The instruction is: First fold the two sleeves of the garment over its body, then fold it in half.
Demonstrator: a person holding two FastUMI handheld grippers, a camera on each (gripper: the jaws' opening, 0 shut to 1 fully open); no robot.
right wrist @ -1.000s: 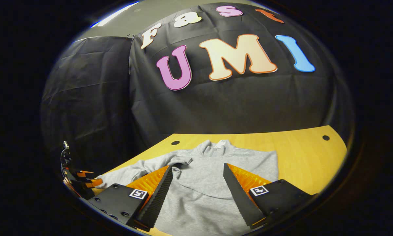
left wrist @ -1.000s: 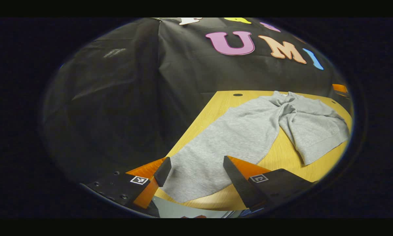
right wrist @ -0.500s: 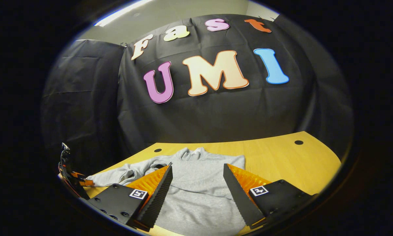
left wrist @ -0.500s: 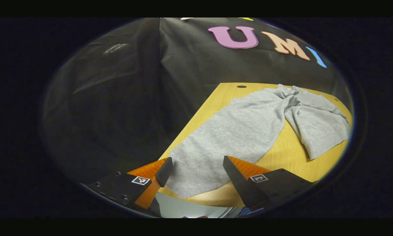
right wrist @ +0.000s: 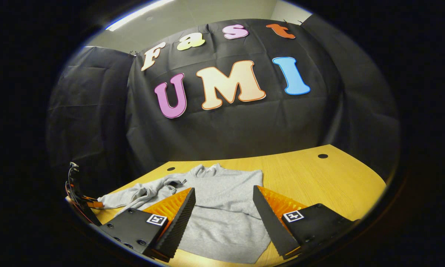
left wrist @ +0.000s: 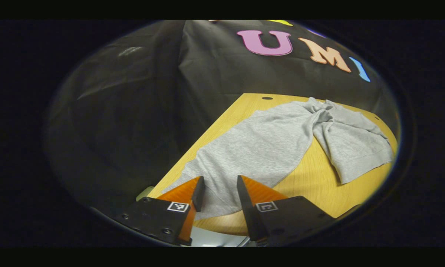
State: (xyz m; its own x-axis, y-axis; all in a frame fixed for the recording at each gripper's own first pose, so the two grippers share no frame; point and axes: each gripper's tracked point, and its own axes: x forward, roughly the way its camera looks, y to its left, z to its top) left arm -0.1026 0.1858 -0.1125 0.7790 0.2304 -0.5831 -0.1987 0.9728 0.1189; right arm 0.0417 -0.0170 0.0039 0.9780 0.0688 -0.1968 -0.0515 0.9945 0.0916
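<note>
Garment: grey sweatshirt [right wrist: 226, 207] lying flat on the wooden table [right wrist: 330, 185]; one sleeve [left wrist: 259, 148] stretched out toward the table's left edge, its cuff end at the near-left corner.
Handling (judged): soft knit, light, limp; will drape and drag rather than hold shape. Thick enough to pinch one layer. Low slip on the wood.
Where to hold (judged): sleeve at the cuff end, where the fabric is doubled and narrow; lift before carrying across, so the body is not pulled along.
Long axis: body runs collar [right wrist: 207, 170] at the far edge to hem [right wrist: 222, 256] at the near edge. Outstretched sleeve runs crosswise, shoulder to left edge.
Left hand-held gripper [left wrist: 218, 187]: fingers partly closed, narrow gap, straddling the cuff end; whether they press the cloth, cannot tell.
Right hand-held gripper [right wrist: 224, 200]: fingers spread wide, above the body's lower half, pinching nothing.
Stage (judged): first sleeve fold, grasp being made.
</note>
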